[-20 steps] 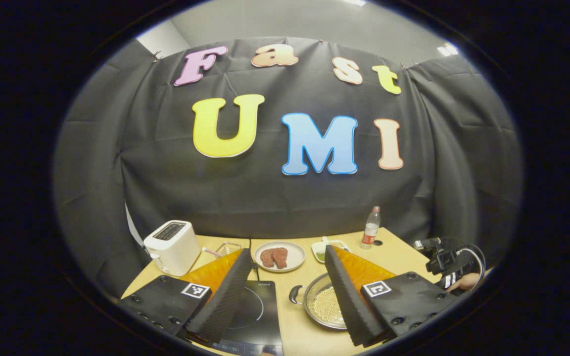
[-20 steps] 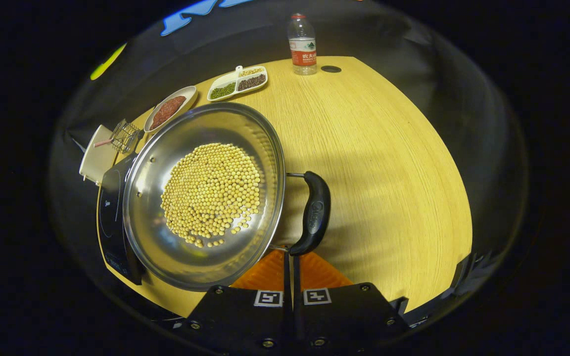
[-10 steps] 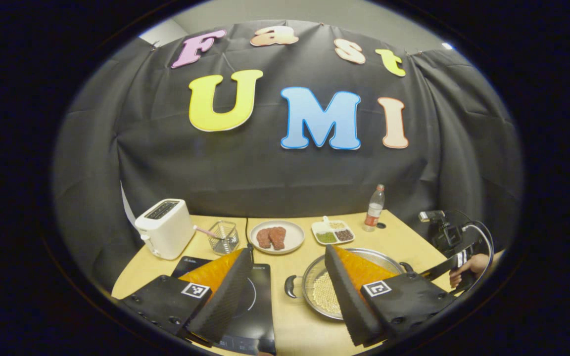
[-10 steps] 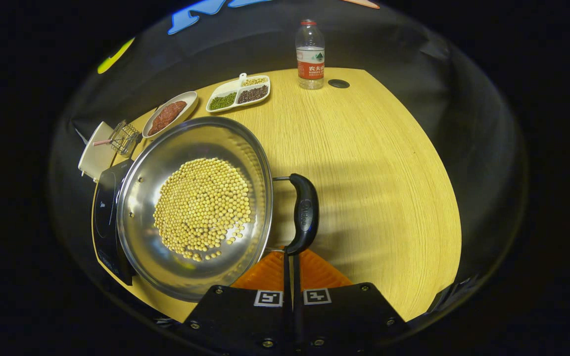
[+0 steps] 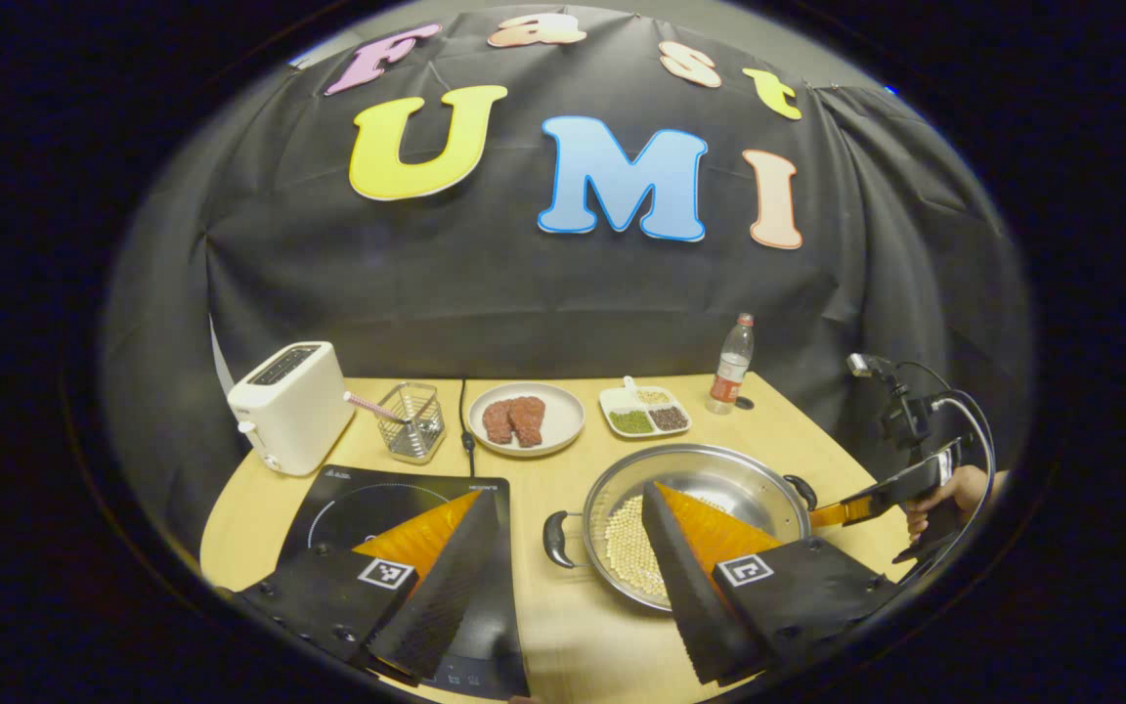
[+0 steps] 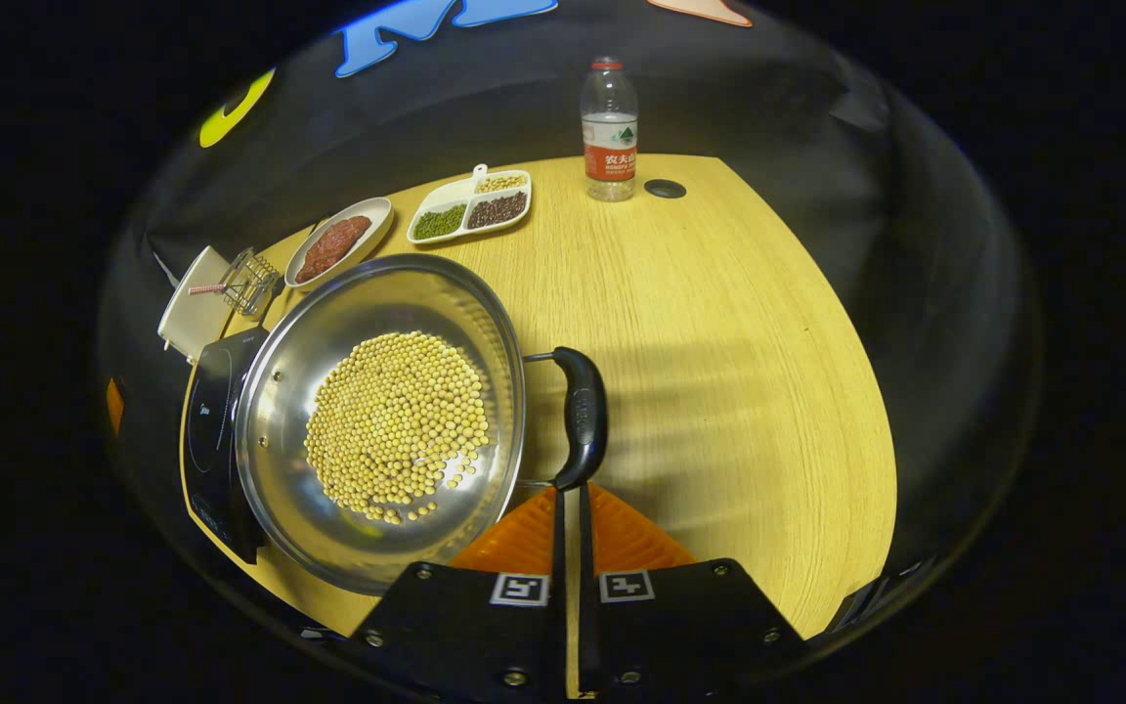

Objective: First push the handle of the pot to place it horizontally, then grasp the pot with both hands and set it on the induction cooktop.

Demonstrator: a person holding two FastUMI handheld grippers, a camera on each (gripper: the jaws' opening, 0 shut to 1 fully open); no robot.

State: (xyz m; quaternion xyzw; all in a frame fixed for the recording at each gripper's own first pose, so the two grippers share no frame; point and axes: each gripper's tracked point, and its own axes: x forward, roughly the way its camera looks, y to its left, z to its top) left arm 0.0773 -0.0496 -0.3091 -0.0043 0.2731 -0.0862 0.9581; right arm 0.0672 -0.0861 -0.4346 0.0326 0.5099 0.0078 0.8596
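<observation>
The right gripper (image 6: 569, 499), fingers closed together, touched the pot's (image 6: 377, 420) near handle (image 6: 578, 418); the left gripper (image 5: 563, 548) hovered wide above the worktop (image 6: 719, 372).

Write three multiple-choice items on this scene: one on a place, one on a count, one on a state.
1. Where does the pot stand?
A. On the induction cooktop
B. On the table, beside the cooktop
C. Lifted in the air

2. How many pieces of meat lie on the plate?
A. Four
B. None
C. Two

3. How does the right claw stand?
A. Shut, tips at the near end of the pot's handle
B. Spread wide above the beans
C. Clamped on the pot's rim

Answers:
1 B: the left gripper view shows bare table between pot and cooktop.
2 C: two reddish pieces lie side by side on the plate.
3 A: in the right gripper view the two fingers lie close together, ending just under the handle.
</observation>
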